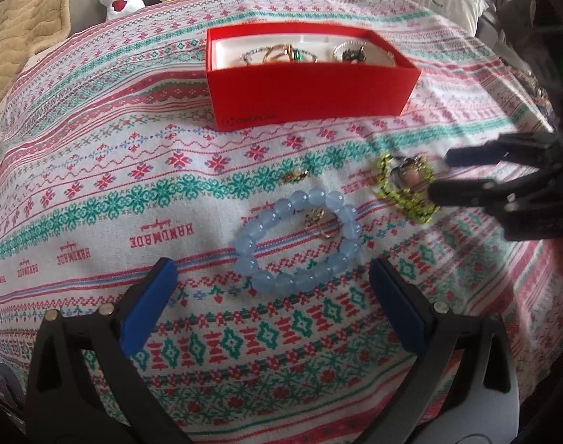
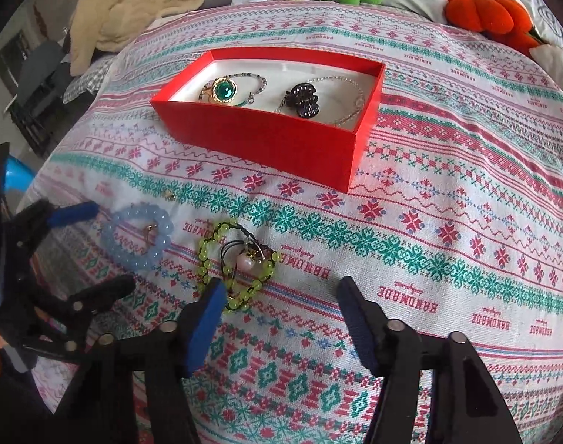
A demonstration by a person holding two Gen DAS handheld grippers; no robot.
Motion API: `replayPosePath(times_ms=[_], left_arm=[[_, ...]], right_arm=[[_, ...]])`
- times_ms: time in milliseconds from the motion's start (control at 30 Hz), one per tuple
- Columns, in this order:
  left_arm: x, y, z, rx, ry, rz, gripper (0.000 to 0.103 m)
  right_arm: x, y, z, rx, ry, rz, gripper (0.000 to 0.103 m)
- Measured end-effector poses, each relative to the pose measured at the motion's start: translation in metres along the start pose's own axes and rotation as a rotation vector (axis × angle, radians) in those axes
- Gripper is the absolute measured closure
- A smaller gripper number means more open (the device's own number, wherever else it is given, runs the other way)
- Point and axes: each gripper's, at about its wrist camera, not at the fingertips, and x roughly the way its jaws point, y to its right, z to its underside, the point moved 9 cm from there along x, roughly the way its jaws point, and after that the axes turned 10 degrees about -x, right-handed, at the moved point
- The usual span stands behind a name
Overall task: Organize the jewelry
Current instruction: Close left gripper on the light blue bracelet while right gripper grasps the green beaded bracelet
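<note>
On the patterned bedspread (image 2: 429, 192), far side, I see the red box (image 2: 281, 140) already holding several pieces. Nearer me lie the blue bead bracelet (image 1: 298, 238) and the yellow-green bead strand (image 2: 233, 266). My left gripper (image 1: 274, 299) hangs spread and empty just short of the bracelet. My right gripper (image 2: 277, 310), unclenched, holds nothing; its left pad (image 2: 207, 310) overlaps the strand, which lies ahead and leftward, so I judge this hand the nearer.

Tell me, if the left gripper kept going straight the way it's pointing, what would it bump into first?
Most likely the blue bead bracelet, which lies on the patterned cloth just ahead of the open left gripper. Depth is hard to judge.
</note>
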Motion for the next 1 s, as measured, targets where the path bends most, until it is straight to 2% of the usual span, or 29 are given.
replayPosePath(times_ms=[133,233,333,400,533,600,633,700,1000], left_arm=[[-0.011,0.002,-0.007,-0.021,0.035,0.022,0.001],[-0.01,-0.005,-0.011,-0.059,0.024,0.006,0.008],[-0.001,-0.015,-0.009,-0.109,-0.021,-0.012,0.018],[0.004,-0.02,-0.006,-0.139,-0.052,-0.019,0.029],[0.002,-0.025,-0.002,-0.15,-0.054,-0.062,0.046],[0.0,-0.028,-0.002,-0.16,-0.055,-0.068,0.062],[-0.001,-0.029,-0.003,-0.165,-0.056,-0.063,0.066],[-0.002,-0.029,-0.004,-0.176,-0.06,-0.04,0.089],[-0.02,-0.027,-0.017,-0.189,-0.02,-0.012,0.09]], right_arm=[[0.003,-0.003,0.001,0.001,0.001,-0.001,0.054],[0.005,-0.002,0.001,-0.003,0.002,0.008,0.065],[0.007,-0.002,0.002,-0.015,-0.002,0.025,0.076],[0.007,-0.003,0.002,-0.023,-0.005,0.022,0.09],[0.004,-0.005,0.002,-0.029,-0.001,0.008,0.095],[-0.002,-0.006,0.001,-0.036,0.016,0.005,0.097],[-0.005,-0.007,0.001,-0.041,0.028,0.003,0.097],[-0.014,-0.01,-0.004,-0.056,0.055,-0.002,0.097],[-0.051,-0.018,-0.022,-0.096,0.161,-0.042,0.097]])
